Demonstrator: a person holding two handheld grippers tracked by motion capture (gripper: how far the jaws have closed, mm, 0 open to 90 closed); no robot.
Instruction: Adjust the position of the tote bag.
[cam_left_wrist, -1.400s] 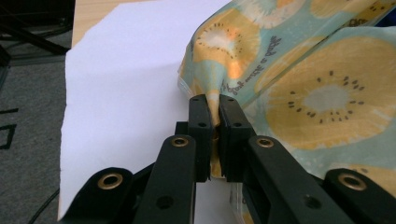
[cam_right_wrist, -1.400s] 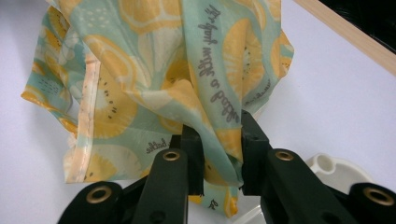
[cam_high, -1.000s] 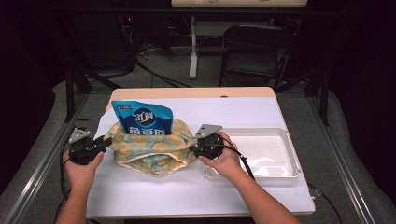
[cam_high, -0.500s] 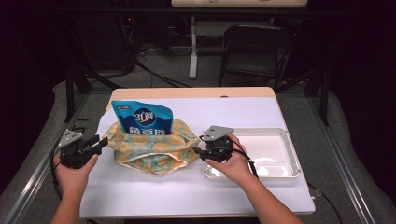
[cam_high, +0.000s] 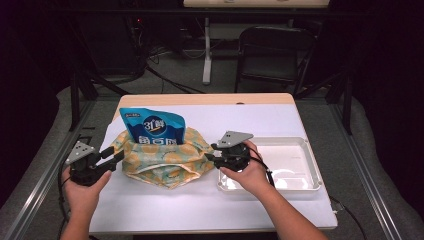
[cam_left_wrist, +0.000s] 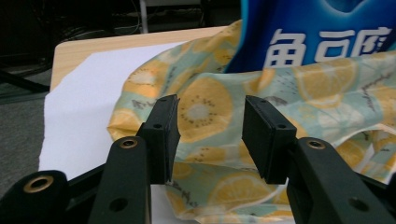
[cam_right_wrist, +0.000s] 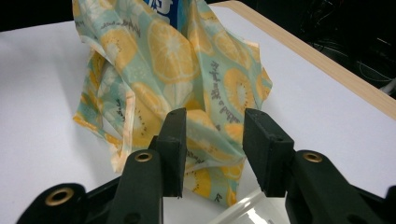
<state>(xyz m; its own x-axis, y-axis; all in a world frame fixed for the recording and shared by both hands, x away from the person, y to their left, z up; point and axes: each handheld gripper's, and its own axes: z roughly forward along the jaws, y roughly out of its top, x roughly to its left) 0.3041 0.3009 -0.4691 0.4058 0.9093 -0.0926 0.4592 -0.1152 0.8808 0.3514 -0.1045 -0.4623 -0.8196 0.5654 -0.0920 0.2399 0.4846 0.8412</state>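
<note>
There is one desk (cam_high: 260, 112) with one white sheet over it. On it sits one fruit-print cloth bag (cam_high: 160, 162) in the middle of the frame, and one blue packet (cam_high: 156, 126) stands in it. One white tray (cam_high: 295, 167) lies at the right. I count two grippers: the left gripper (cam_high: 119, 156) and the right gripper (cam_high: 209, 152). One dark chair (cam_high: 275, 50) is at the top.

Dark lab: table (cam_high: 260, 99) amid metal framing (cam_high: 80, 90), floor cables (cam_high: 165, 82), chair (cam_high: 275, 50).

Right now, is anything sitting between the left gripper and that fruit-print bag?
Nothing visible. The left gripper faces the fruit-print bag directly, jaws apart, with bare white table cover off to the side.
</note>
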